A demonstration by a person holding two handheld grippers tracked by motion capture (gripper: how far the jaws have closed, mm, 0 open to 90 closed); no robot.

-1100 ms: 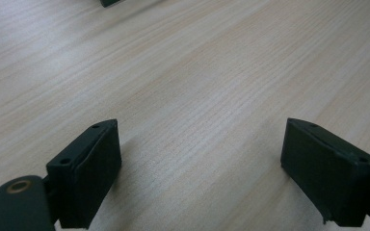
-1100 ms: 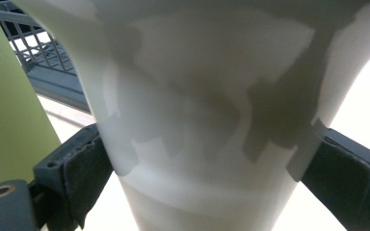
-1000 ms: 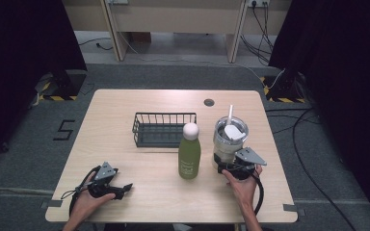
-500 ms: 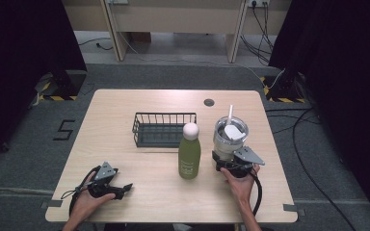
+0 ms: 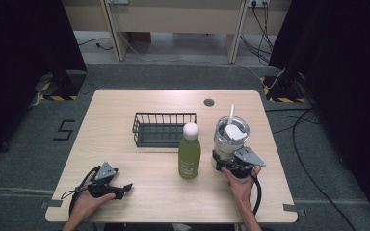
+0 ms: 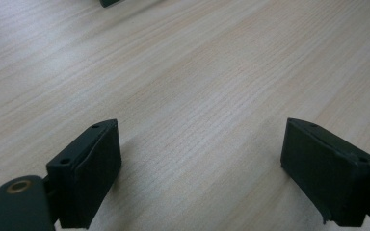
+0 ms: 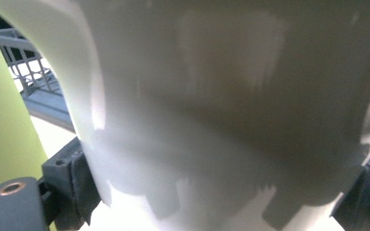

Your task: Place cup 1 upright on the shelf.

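High view: the right gripper [image 5: 232, 166] sits at the base of the white tumbler [image 5: 230, 139], which stands upright with lid and straw on the table [image 5: 125, 125], right of the green bottle [image 5: 189, 154] and near the wire basket [image 5: 164, 129]. The left gripper [image 5: 107, 185] rests at the near left corner, well apart from everything. Left gripper view: jaws spread wide over bare wood, nothing between them; idle. Right gripper view: the tumbler [image 7: 231, 96] sits between the two jaws, the pads [image 7: 84, 185] at both flanks; the left pad appears to touch the wall, but full contact on the right I cannot tell, so the grip looks closed or closing. The bottle [image 7: 5, 120] is just beside on the left, basket [image 7: 33, 91] behind. Judgement: the reach is complete and the grasp at hand; the tumbler still stands on the table, so lifting and placing all remain. The basket is empty, a likely destination, though that is only a guess.
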